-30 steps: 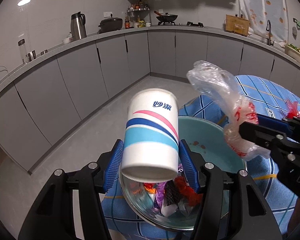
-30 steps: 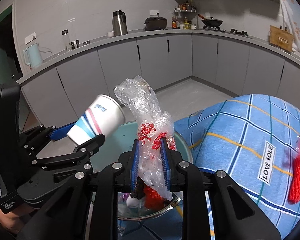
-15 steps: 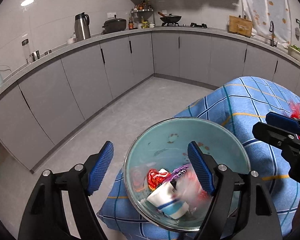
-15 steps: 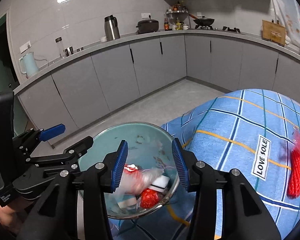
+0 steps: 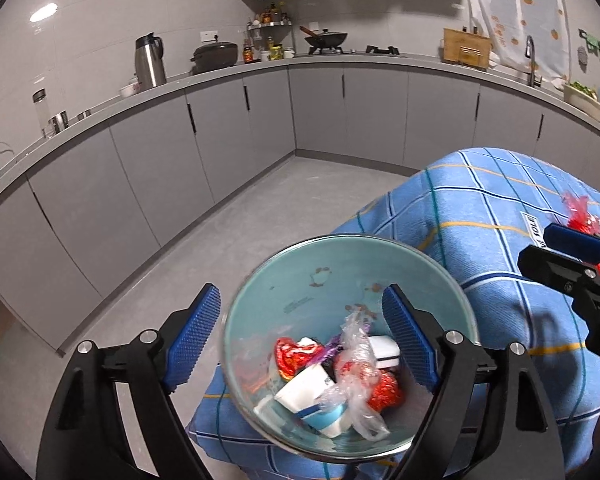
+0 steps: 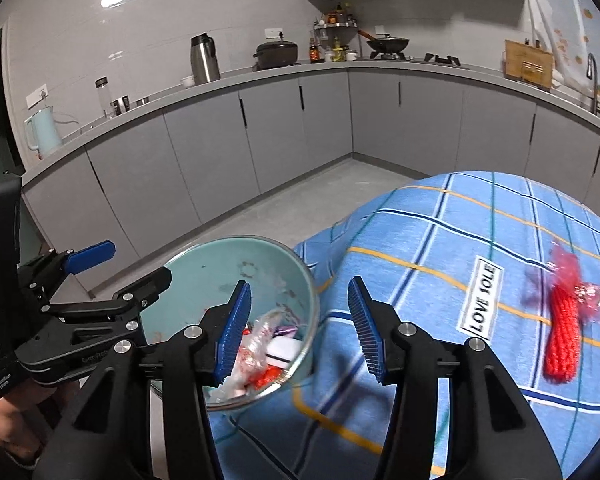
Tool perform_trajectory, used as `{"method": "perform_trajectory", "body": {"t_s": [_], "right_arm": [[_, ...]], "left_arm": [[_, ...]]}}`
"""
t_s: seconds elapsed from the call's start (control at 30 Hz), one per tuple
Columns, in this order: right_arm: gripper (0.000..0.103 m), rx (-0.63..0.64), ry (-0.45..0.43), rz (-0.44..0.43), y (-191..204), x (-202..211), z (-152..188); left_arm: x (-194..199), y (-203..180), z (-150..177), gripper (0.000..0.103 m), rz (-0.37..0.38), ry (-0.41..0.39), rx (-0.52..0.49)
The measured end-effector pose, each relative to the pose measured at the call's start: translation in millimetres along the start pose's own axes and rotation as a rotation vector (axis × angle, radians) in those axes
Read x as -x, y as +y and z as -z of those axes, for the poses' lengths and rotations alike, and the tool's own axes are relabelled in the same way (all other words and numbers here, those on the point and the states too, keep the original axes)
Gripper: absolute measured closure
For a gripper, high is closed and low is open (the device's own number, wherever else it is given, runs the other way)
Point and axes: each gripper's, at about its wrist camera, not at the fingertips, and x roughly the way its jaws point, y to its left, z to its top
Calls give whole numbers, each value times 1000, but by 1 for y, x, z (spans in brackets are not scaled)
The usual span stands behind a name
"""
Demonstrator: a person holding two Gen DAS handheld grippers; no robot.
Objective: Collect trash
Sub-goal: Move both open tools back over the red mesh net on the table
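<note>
Trash lies heaped in the bottom of a glass bowl [image 5: 352, 280] with a pale teal inside, and the bowl sits at the near corner of a tabletop covered by a blue checked cloth [image 5: 480, 216]. In the left wrist view the heap holds a white paper cup [image 5: 316, 396] with a blue band lying on its side, a crumpled clear plastic bag [image 5: 356, 368] with red print, red foil wrappers [image 5: 296, 356] and a small white block [image 5: 384, 352]. The left gripper [image 5: 300, 340] hangs over the bowl with its jaws opening wide; its blue fingers [image 5: 192, 340] stand either side of the bowl's mouth and grip nothing, the trash lying well below them. At the right edge the right gripper [image 5: 572, 256] shows side-on over the cloth, and a red scrap [image 5: 580, 212] lies on the cloth behind it.

In the right wrist view the right gripper [image 6: 298, 330] is over the bowl's [image 6: 236, 252] right rim and the cloth [image 6: 440, 240] beside it. Its jaws are opening, about half spread, and nothing is between the ribbed blue fingers [image 6: 234, 332]. The plastic bag [image 6: 260, 336] and the white block [image 6: 284, 350] lie in the bowl beyond the left finger. The left gripper [image 6: 100, 276] reaches in from the left with a person's hand [image 6: 8, 412] below it. On the cloth, well apart from the bowl, lie a red knitted strip [image 6: 562, 328] tangled with red film and a "LOVE SOLE" label [image 6: 482, 304].
</note>
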Motion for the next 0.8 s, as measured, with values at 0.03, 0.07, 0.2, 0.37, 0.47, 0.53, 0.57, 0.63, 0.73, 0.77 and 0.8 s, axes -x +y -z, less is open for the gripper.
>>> {"method": "perform_trajectory", "body": {"t_s": [0.03, 0.07, 0.2, 0.37, 0.47, 0.53, 0.57, 0.63, 0.73, 0.77, 0.8], "right_arm": [[51, 0, -3, 10, -3, 2, 0], [50, -1, -5, 17, -5, 4, 1], [50, -18, -11, 38, -17, 10, 2], [49, -28, -17, 65, -32, 19, 8], [49, -44, -19, 86, -44, 26, 12], [49, -56, -23, 101, -53, 31, 14], [49, -60, -24, 108, -56, 32, 14], [48, -68, -29, 124, -63, 38, 16], [46, -85, -37, 144, -75, 46, 20], [46, -89, -39, 151, -78, 48, 21], [46, -93, -40, 162, -83, 52, 23]], "left_arm": [[0, -4, 0, 21, 5, -1, -6], [1, -7, -1, 21, 10, -2, -10], [3, -20, -4, 20, 29, -10, -27], [6, -38, -10, 17, 49, -22, -57], [8, -51, -13, 16, 70, -30, -73], [8, -61, -15, 16, 85, -33, -85], [9, -64, -16, 16, 89, -35, -90], [10, -73, -17, 16, 100, -39, -105], [10, -86, -19, 16, 118, -42, -122], [11, -91, -20, 16, 125, -44, -132], [12, -95, -21, 16, 130, -48, -140]]}}
